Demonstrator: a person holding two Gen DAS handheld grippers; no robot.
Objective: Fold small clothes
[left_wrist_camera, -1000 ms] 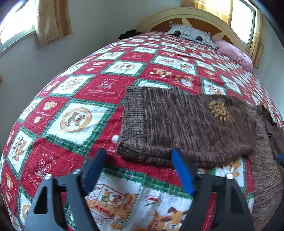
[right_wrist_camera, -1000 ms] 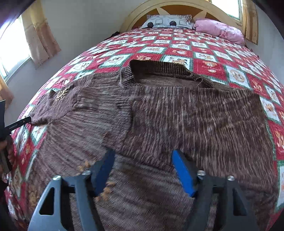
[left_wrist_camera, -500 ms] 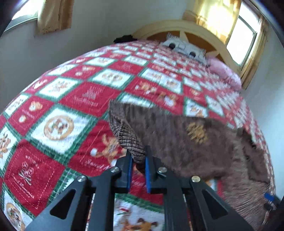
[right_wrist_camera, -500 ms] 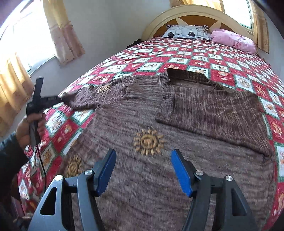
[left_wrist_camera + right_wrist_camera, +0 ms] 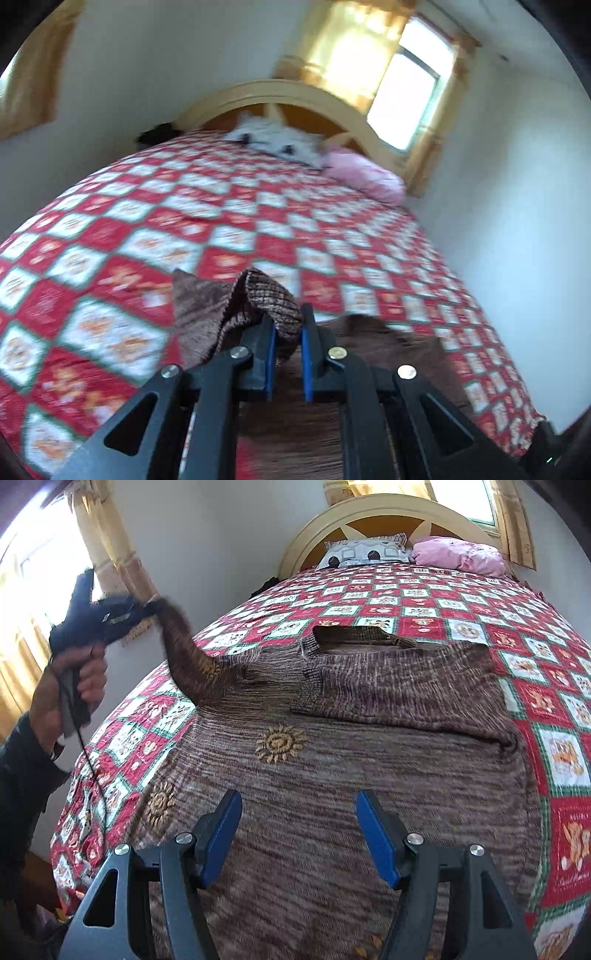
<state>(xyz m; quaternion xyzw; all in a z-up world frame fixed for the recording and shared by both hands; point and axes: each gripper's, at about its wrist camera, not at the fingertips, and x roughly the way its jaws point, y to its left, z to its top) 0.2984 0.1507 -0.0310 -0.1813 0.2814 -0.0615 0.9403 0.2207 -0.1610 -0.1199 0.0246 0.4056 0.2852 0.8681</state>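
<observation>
Gone from flat on the quilt to hoisted in the air: left sleeve cuff [image 5: 271,295] of the brown knit sweater [image 5: 332,794], pinched tight between the blue pads of the left gripper [image 5: 288,332], which sat wide open over the cuff a second back and has since clamped and lifted. Plainly visible from the right wrist view too, sleeve [image 5: 184,653] stretched up off the bed quilt [image 5: 554,709] toward the person's hand [image 5: 74,675] on the gripper handle.

Meanwhile right gripper [image 5: 295,834] hanging over the sweater's lower body, jaws spread, nothing between them, fabric well below the pads. Pulled back a bit from where it was, so more of the sweater in frame now.

Rest of the sweater lying spread on the quilt, neck hole toward the headboard, right sleeve already looking folded across the chest, sun motif [image 5: 280,743] showing.

Step in hand, by the look of it: folding the left sleeve in. Next move probably needs carrying that cuff across the chest, laying it flat without dragging the body along, then letting go. Maybe pinning the body down with the right side while doing it.
</observation>
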